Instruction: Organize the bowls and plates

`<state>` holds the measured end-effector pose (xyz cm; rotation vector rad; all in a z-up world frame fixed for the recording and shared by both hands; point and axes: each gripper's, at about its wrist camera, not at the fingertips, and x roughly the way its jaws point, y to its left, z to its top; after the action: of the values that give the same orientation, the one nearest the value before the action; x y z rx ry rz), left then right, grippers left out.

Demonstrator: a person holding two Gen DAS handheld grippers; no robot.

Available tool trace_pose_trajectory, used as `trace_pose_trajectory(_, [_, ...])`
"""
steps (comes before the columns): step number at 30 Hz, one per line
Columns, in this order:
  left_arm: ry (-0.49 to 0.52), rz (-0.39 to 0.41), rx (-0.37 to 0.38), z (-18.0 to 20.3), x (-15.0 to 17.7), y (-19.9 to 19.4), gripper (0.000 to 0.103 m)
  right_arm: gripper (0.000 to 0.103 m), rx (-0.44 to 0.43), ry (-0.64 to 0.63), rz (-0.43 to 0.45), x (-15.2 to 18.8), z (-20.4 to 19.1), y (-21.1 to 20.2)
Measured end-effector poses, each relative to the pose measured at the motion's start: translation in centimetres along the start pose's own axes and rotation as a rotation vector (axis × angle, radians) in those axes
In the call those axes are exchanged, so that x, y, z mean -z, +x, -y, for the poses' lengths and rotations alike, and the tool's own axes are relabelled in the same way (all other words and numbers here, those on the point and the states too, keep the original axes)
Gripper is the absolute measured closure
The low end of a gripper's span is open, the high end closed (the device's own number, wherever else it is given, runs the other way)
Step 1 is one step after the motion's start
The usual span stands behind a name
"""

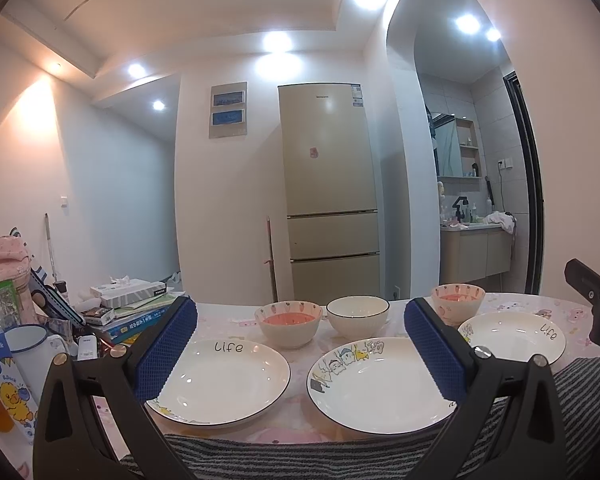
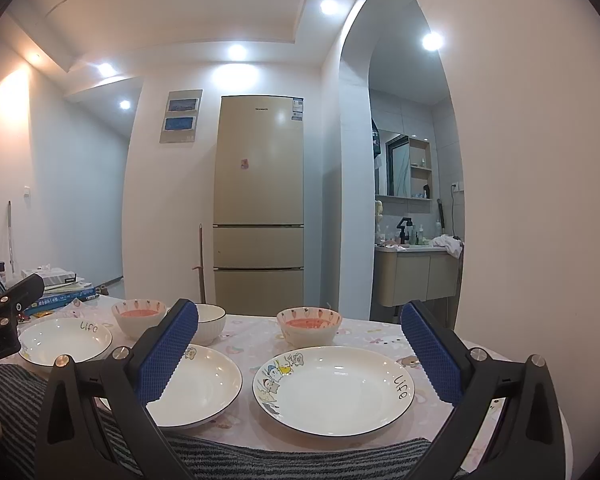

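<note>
Three white plates lie in a row on the table: left plate (image 1: 220, 382) (image 2: 66, 340), middle plate (image 1: 380, 386) (image 2: 198, 386), right plate (image 1: 514, 336) (image 2: 334, 390). Behind them stand two pink-inside bowls, the left one (image 1: 289, 322) (image 2: 140, 318) and the right one (image 1: 458, 302) (image 2: 309, 324), and a white bowl (image 1: 358, 314) (image 2: 210, 320) between them. My left gripper (image 1: 300, 344) is open and empty above the near edge, between the left and middle plates. My right gripper (image 2: 300, 348) is open and empty over the right plate.
A striped grey cloth (image 1: 340, 456) (image 2: 300, 460) lies along the near table edge. Books, a tissue box (image 1: 130, 292), a mug (image 1: 28, 344) and a carton (image 1: 8, 384) crowd the table's left end. A fridge (image 1: 330, 192) stands behind the table.
</note>
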<state>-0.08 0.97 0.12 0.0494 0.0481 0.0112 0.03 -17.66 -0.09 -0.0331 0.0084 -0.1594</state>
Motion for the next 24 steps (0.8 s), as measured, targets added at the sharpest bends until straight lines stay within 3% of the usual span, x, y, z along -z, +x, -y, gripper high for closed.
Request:
trace_pose_trajectory(6, [-0.009, 0.01, -0.003, -0.1, -0.1, -0.2, 0.0, 0.0, -0.006, -0.014, 0.022, -0.3, -0.2, -0.3])
trace_pose_trajectory(16, [-0.003, 0.022, -0.007, 0.1, -0.1, -0.5, 0.0, 0.0, -0.052, -0.063, -0.045, -0.2, -1.5, 1.1])
trace_pose_trajectory(24, [0.012, 0.018, 0.002, 0.4, -0.1, -0.3, 0.0, 0.0, 0.029, -0.055, -0.044, 0.1, -1.2, 1.1])
